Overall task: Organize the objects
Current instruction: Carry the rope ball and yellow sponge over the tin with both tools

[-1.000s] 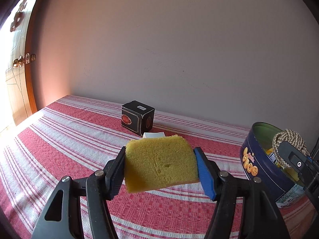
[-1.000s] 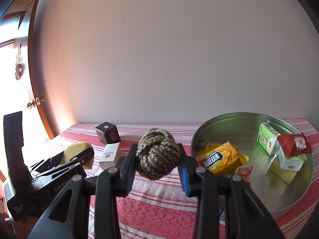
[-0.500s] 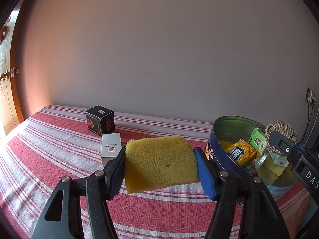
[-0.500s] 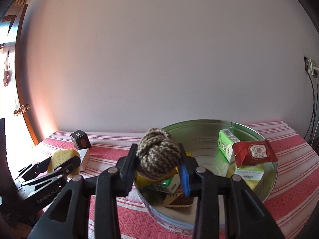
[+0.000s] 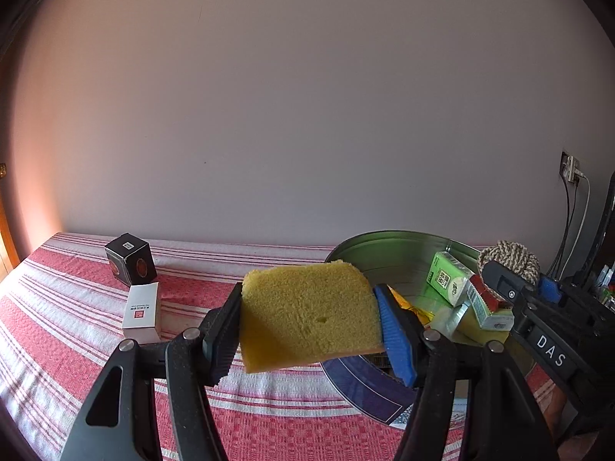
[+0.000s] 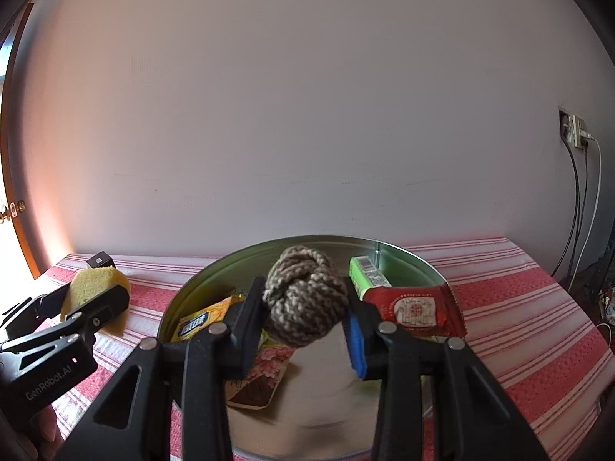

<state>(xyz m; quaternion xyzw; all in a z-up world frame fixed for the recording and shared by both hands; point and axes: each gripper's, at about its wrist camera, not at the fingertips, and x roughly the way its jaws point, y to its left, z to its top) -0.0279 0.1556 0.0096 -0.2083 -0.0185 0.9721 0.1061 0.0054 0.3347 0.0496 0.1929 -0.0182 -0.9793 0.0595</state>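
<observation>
Left tool (image 5: 309, 320): clamped on a yellow sponge (image 5: 307, 319), one black pad and one blue pad pressing its two sides; the sponge is held clear of the cloth.
Sponge position: in front of the near left rim of the round tin (image 5: 388, 238), in the left wrist view; in the right wrist view it sits left of the tin, over the striped cloth.
Right tool (image 6: 305, 315): closed on a knotted rope ball (image 6: 303, 299), grey and beige, pads tight against both sides.
Rope ball position: lifted above the open tin (image 6: 184, 296), roughly over its middle.
Tin contents: a yellow snack packet (image 6: 201, 320) at the left, a green carton (image 6: 367, 274) at the back right, a red wrapped packet (image 6: 415, 309) in front of the carton, and a pink flowered sachet (image 6: 265, 370) lying on the floor of the tin under the ball.
Tin outside: dark blue wall (image 5: 369, 384) seen from the left wrist.
Table (image 6: 519, 307): covered with a red and white striped cloth, set against a plain pale wall.
Left on the cloth: a black cube box (image 5: 130, 263) near the wall, and a white box (image 5: 142, 311) just in front of it, both well left of the tin.
Wall fittings: a socket (image 6: 574, 132) with cables hanging down at the far right.
</observation>
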